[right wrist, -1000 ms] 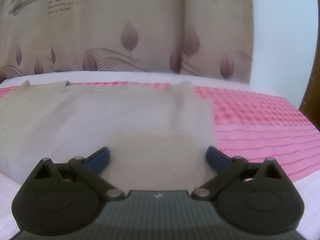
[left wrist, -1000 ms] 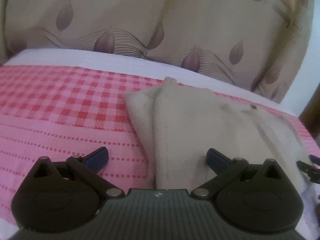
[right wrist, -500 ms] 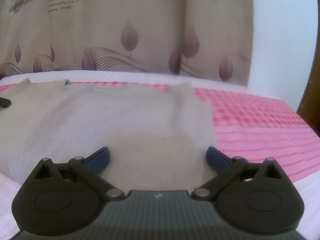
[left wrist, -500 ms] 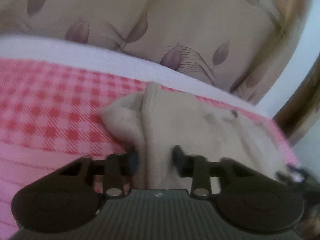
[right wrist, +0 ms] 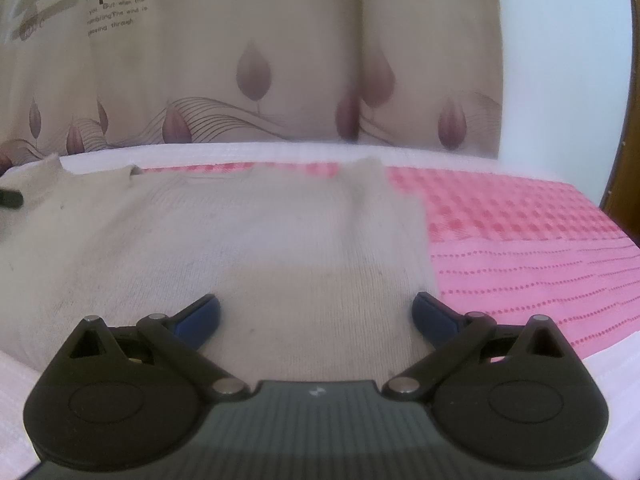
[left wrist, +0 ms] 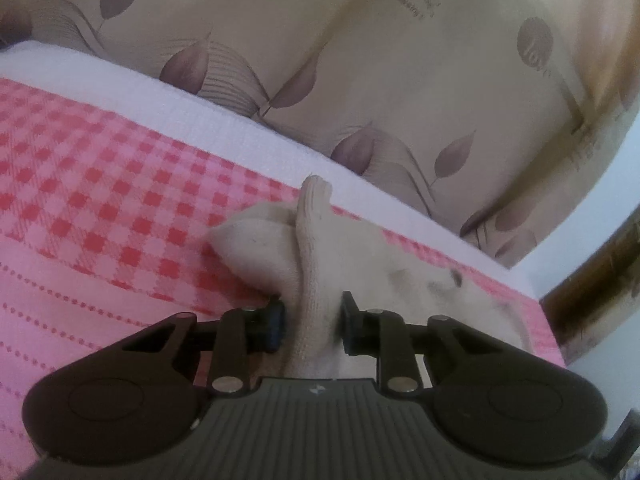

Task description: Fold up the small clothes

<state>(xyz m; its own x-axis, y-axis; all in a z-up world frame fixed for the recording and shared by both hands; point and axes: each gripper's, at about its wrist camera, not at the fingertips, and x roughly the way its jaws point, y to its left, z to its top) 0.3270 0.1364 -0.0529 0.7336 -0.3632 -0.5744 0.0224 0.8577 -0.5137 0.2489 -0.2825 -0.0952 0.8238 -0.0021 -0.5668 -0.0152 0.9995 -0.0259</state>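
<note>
A beige knit garment lies spread flat on the pink checked cover. In the left wrist view its left side is bunched into a raised ridge. My left gripper has this ridge between its pads; the jaws are closing and pinch the cloth. My right gripper hovers low over the garment's near hem, jaws wide open, nothing between its blue pads. The garment's near edge is hidden under both gripper bodies.
A beige curtain with leaf prints hangs close behind the bed's white far edge. A dark wooden frame stands at the right. Bare pink cover stretches left of the garment.
My left gripper went from wide open over the cloth to pinched on it, and it rolled and rose a little, pulling the fabric up into a ridge. My right gripper stayed still.
</note>
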